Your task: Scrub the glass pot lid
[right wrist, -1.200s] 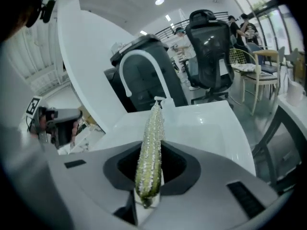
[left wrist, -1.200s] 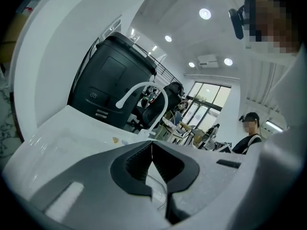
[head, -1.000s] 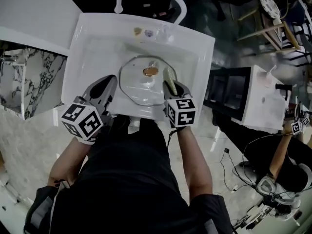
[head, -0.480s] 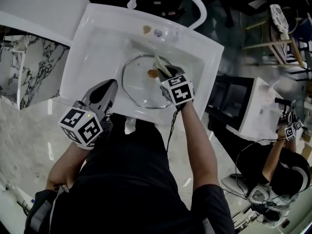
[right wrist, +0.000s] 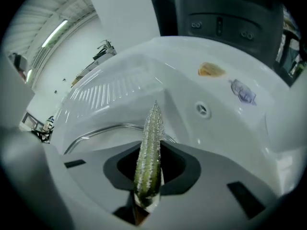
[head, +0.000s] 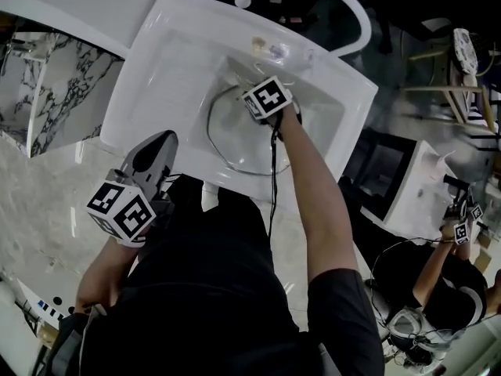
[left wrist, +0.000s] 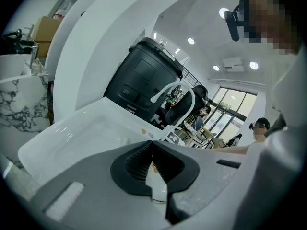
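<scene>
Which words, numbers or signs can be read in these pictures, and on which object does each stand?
No word or number is readable.
Two black and white marker cubes: square code patterns only, no letters.
Orange sticker and purple sticker on the white sink: print too blurred to read.
Large black plastic bin: small raised marks, too small to read.

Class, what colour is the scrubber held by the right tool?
Sparkly green scrubber; right gripper view.
</scene>
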Demonstrator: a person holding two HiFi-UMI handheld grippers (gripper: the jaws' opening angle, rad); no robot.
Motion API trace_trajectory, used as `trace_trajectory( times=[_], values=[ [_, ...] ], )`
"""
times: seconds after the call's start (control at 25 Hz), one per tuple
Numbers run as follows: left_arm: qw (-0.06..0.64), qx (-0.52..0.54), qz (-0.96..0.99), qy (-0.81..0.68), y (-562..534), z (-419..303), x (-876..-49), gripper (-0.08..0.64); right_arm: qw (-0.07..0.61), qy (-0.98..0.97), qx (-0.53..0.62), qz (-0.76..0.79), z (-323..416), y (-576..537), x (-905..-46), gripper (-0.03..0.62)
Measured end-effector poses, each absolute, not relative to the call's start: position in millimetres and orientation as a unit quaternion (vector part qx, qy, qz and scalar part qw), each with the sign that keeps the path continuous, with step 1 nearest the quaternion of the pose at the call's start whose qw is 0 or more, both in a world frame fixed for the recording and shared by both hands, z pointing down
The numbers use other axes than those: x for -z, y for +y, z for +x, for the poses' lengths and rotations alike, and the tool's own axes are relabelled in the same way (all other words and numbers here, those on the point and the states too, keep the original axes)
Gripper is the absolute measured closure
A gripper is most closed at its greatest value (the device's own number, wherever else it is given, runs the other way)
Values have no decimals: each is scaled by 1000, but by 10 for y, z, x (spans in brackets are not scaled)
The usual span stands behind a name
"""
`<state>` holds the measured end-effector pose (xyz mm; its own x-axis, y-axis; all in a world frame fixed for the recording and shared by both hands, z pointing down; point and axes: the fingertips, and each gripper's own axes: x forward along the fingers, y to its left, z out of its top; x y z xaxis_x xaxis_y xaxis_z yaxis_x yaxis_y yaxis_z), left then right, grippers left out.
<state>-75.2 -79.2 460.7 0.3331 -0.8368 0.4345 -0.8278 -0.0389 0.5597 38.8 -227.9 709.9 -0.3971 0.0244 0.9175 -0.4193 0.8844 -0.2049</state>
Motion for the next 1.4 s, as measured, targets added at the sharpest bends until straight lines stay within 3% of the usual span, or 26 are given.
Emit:
trace_trajectory(
  times=[0.84,1.4],
  values=[
    [372,-39,793,-481,-985,-175,-4493,558,473,-730,-339,358,1852,-2110,-7141,526],
    [364,-21,821,-439,-1011,8,-4254,558,410,-793,-308,329,1554,-1332,-6619,525]
  ],
)
